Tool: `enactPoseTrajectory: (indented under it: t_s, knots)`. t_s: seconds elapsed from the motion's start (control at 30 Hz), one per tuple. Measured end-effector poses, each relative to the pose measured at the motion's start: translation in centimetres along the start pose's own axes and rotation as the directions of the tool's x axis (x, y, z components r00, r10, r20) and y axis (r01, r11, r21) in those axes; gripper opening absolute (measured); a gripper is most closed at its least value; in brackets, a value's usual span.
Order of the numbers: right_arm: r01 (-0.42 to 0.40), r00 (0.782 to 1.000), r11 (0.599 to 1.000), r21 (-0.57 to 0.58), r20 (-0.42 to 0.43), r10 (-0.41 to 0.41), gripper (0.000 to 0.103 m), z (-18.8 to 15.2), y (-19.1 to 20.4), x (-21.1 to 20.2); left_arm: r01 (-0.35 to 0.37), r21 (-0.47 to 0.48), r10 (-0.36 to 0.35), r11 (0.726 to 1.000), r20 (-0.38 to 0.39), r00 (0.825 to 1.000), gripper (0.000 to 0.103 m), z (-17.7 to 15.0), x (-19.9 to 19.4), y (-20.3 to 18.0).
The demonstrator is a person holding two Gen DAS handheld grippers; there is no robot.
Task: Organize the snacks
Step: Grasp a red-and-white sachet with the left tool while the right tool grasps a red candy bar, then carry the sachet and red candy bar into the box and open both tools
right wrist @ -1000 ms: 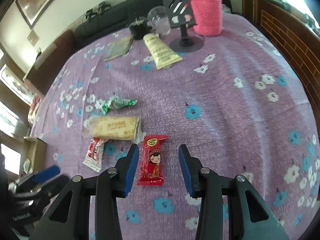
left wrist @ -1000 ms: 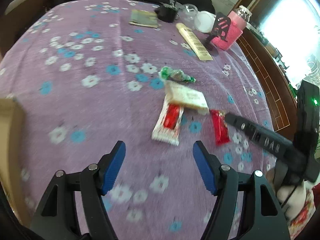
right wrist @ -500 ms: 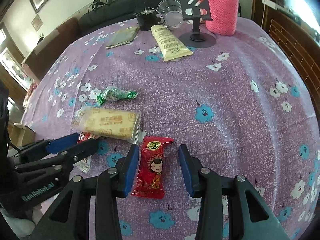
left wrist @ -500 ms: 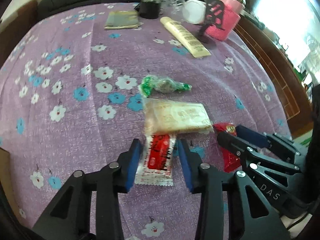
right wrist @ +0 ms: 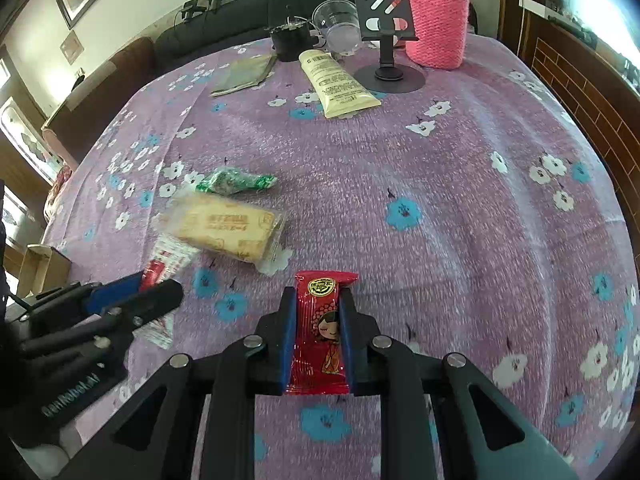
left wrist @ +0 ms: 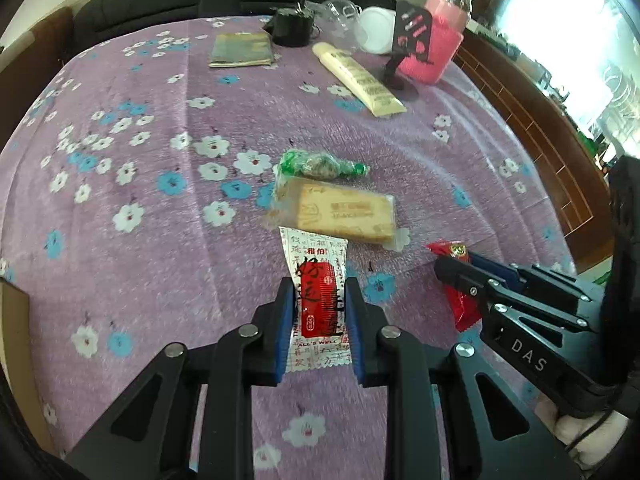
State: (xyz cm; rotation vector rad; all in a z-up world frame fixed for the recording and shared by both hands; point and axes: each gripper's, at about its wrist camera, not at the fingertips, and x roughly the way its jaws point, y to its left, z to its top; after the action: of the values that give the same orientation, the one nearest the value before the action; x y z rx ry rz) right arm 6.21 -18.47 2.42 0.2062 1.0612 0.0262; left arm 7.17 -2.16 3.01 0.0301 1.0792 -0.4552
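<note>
On the purple flowered tablecloth (left wrist: pixel 160 240), my left gripper (left wrist: pixel 320 292) is closing its jaws, and the blue pads press both sides of a white-and-red snack packet (left wrist: pixel 316 256). To its right, my right gripper (right wrist: pixel 318 300) is shut on a red snack packet (right wrist: pixel 320 320) with a cartoon girl on it. Each gripper shows in the other's view: the right gripper (left wrist: pixel 452 268) at the right edge, the left gripper (right wrist: pixel 158 282) at the lower left. Just beyond lie a tan biscuit pack (left wrist: pixel 344 212) and a green wrapped candy (left wrist: pixel 320 166).
At the table's far side stand a cream tube (left wrist: pixel 360 80), a black phone stand (left wrist: pixel 408 36), a bottle in a pink knitted sleeve (left wrist: pixel 444 52), a clear cup (right wrist: pixel 340 20), a black pot (left wrist: pixel 292 28) and a flat booklet (left wrist: pixel 242 50). A cardboard box (right wrist: pixel 44 268) sits at the left edge.
Both grippers have shut on their packets: the left came forward over the white-and-red packet and narrowed from wide open, and the right squeezed in on the red packet.
</note>
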Motion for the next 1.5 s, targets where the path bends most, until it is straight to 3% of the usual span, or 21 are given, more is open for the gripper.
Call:
enactPoseTrajectory:
  t_s: [0.4, 0.63, 1.13, 1.5]
  knots:
    - [-0.034, 0.999, 0.999, 0.005, 0.008, 0.034, 0.019, -2.5, 3.9, -3.7, 0.037, -0.039, -0.035, 0.999, 0.044, 0.998, 0.026, -3.0, -5.8, 1.8]
    - [-0.055, 0.998, 0.998, -0.036, 0.002, 0.055, 0.019, -4.0, 8.6, -4.7, -0.004, -0.05, 0.008, 0.999, 0.079, 0.997, 0.026, -5.3, -10.0, 4.6]
    - [-0.15, 0.989, 0.967, -0.206, -0.028, 0.147, 0.018, -6.2, 23.2, -5.5, -0.111, -0.176, 0.13, 0.978, 0.104, 0.986, 0.026, -11.2, -17.5, 15.8]
    - [-0.264, 0.964, 0.909, -0.321, -0.132, 0.233, 0.018, -9.2, 32.7, -4.1, -0.175, -0.342, 0.211, 0.923, 0.071, 0.975, 0.027, -17.3, -21.2, 24.9]
